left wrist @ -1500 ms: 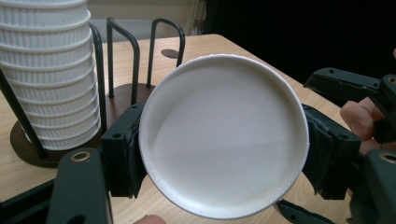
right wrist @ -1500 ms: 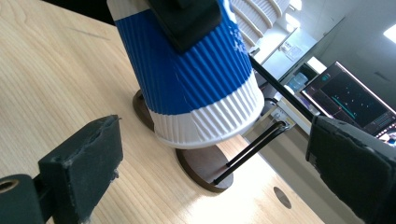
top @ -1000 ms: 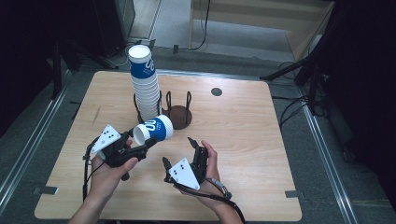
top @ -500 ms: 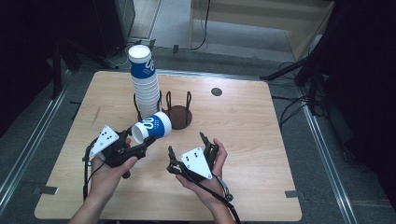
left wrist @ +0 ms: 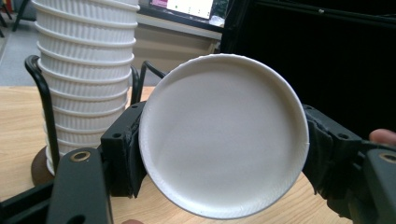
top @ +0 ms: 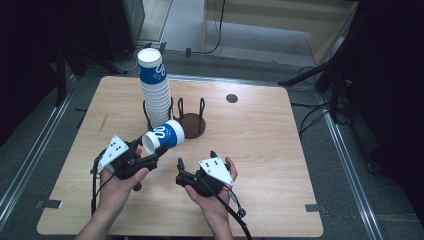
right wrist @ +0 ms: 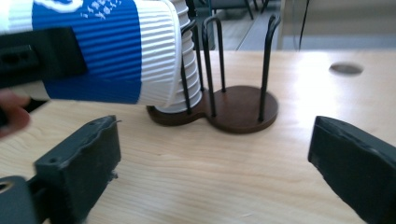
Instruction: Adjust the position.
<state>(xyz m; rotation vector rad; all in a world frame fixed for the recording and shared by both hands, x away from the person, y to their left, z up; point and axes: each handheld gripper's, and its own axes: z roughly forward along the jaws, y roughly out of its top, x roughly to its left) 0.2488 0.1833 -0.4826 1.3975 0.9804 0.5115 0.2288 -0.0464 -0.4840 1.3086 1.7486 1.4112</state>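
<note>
A blue-and-white ribbed paper cup (top: 163, 135) lies on its side above the table, held near its rim by my left gripper (top: 152, 148), which is shut on it. In the left gripper view the cup's white inside (left wrist: 224, 135) faces the camera between the two jaws. My right gripper (top: 196, 160) is just right of the cup, low over the table and open, with nothing between its fingers. In the right gripper view (right wrist: 215, 172) the cup (right wrist: 107, 51) hangs at the upper left.
A tall stack of cups (top: 154, 87) stands in the left ring of a brown wire holder (top: 194, 125); its right ring holds nothing. The holder (right wrist: 240, 109) is straight ahead of my right gripper. A small dark hole (top: 231, 98) marks the tabletop farther back.
My right hand has turned its gripper and shifted it slightly, so its jaws now point toward the holder. The left gripper and its cup have stayed put.
</note>
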